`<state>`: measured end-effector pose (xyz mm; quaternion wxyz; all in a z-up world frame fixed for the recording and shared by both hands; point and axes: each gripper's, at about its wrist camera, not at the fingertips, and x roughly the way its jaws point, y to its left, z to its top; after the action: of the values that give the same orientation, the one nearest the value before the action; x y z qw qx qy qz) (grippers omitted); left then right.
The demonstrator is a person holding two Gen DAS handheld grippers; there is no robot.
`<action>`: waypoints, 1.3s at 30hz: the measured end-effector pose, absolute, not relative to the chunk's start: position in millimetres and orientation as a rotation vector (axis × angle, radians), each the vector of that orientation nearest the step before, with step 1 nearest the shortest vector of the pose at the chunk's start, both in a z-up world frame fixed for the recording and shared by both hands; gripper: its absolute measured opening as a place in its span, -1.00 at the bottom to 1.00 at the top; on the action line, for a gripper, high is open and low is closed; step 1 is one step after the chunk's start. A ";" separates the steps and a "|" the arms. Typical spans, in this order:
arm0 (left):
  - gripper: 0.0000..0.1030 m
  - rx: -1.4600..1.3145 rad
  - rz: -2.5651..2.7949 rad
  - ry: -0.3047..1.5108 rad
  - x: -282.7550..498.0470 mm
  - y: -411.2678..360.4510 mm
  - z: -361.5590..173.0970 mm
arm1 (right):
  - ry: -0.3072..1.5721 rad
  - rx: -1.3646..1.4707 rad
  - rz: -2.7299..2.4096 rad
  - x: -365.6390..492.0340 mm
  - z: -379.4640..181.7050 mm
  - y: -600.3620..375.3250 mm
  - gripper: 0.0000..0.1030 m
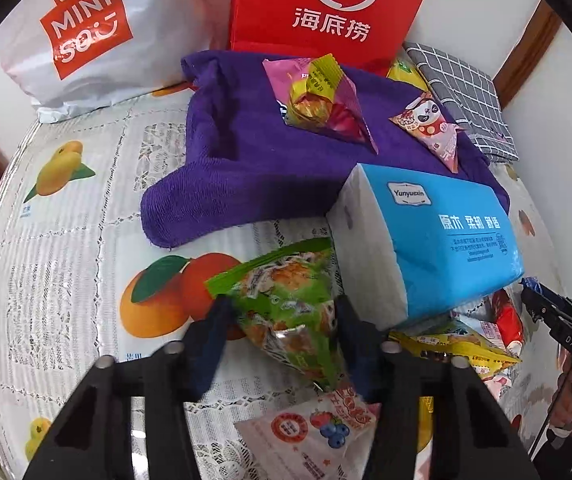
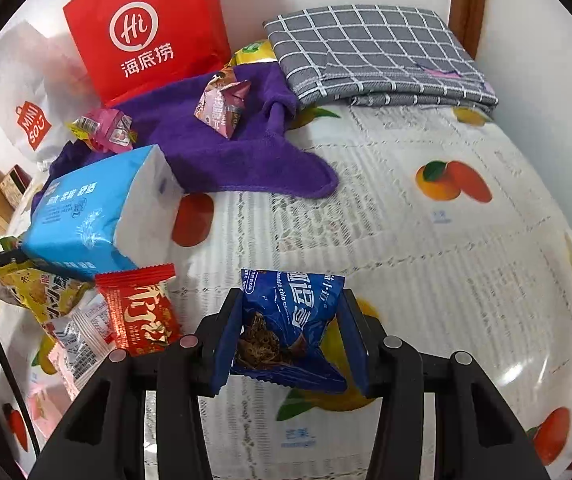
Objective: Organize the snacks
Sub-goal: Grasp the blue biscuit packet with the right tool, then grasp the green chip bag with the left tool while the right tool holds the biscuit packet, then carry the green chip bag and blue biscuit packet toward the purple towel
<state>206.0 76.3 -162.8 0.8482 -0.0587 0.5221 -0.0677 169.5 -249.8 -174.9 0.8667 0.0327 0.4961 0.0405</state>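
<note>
In the left wrist view my left gripper is shut on a green snack packet, which lies on the fruit-print tablecloth beside a blue tissue pack. A white berry-print packet lies just below the fingers and a yellow packet to their right. In the right wrist view my right gripper is shut on a blue chocolate chip cookie packet, held just above the cloth. A red packet and other snacks lie in a pile to its left.
A purple towel carries a pink packet and a panda packet. Behind it stand a red paper bag and a white Miniso bag. A folded grey checked cloth lies at the back right.
</note>
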 end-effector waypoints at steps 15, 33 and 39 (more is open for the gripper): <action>-0.36 -0.203 -0.160 0.984 174.9 104.9 -122.8 | 1.000 0.057 0.083 149.2 -155.3 -240.9 -0.09; -0.36 -0.189 -0.226 0.903 122.9 79.7 -78.8 | 0.905 0.030 0.158 110.6 -113.1 -218.2 -0.09; -0.36 -0.170 -0.245 0.879 111.8 60.7 -65.0 | 0.870 0.043 0.195 101.0 -95.6 -211.5 -0.09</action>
<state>111.8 60.7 -65.0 0.8942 -0.0819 0.4240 -0.1183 101.0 -211.5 -95.6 0.9021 0.0207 0.4206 0.0945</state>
